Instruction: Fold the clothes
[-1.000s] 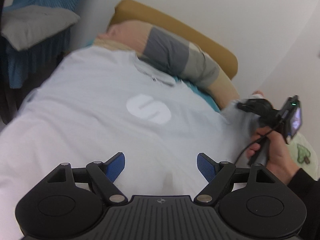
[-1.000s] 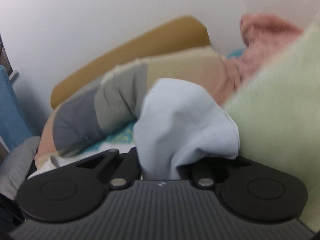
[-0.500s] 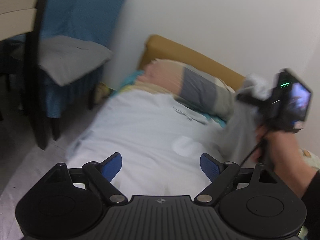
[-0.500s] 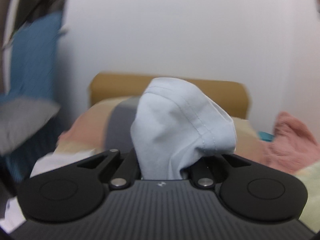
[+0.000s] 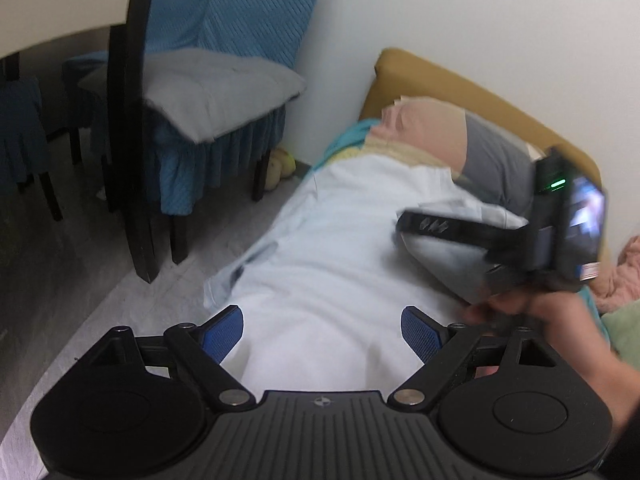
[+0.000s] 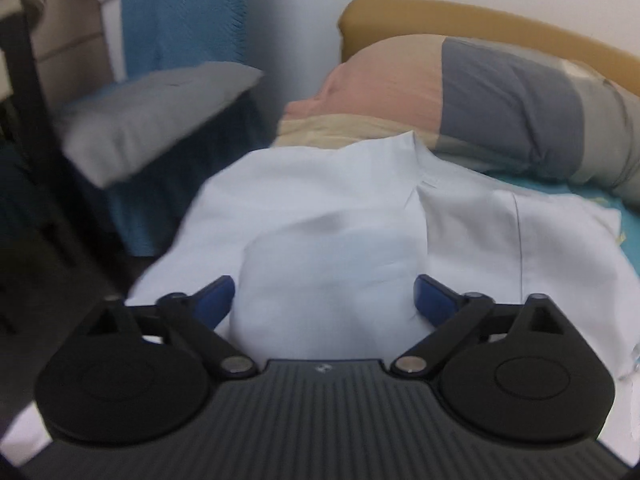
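Here the left gripper (image 5: 322,330) gapes empty, and the right gripper's (image 6: 324,298) jaws spread, opening above the pale shirt (image 6: 360,216).

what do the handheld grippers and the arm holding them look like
Both are black plastic: ribbed centre plate, two round discs, silver pivot pins, blue textured pads on the left gripper, same on the right gripper. The right one carries a camera with a green light. A dark sleeve shows.
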{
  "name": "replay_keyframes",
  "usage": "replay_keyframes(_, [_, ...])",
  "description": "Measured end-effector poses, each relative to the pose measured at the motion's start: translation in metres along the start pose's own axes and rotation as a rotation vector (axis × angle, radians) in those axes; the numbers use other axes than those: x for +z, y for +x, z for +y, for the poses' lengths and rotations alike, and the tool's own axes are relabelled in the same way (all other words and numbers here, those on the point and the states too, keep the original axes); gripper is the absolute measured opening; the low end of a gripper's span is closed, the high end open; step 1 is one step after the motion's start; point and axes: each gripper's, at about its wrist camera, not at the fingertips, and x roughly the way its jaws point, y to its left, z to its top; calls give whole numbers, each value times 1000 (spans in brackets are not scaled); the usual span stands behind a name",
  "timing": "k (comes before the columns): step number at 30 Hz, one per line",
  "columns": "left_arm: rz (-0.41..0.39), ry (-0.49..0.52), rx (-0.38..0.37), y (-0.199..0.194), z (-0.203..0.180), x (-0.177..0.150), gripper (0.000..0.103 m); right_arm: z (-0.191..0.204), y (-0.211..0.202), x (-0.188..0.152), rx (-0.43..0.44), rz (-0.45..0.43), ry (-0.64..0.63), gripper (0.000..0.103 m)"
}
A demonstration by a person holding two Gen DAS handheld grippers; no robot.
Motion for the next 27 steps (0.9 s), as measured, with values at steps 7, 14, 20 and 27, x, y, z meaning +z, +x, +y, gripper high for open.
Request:
replay_keyframes(7, [-31, 46, -27, -13, -15, -9, 88, -16, -102, 5, 15, -105, 77, 98])
replay_keyframes(14, [27, -70, -144, -41, -22, -16, 88, -35, -257, -28, -78, -176, 166, 98])
replay_keyframes(20, [115, -103, -215, -70, -34, -36, 88, -57, -356, -64, -149, -204, 276, 98])
replay_keyframes(27, [202, -57, -332, -98, -70, -74, 86, -92, -440, -110, -136, -268, 444, 98])
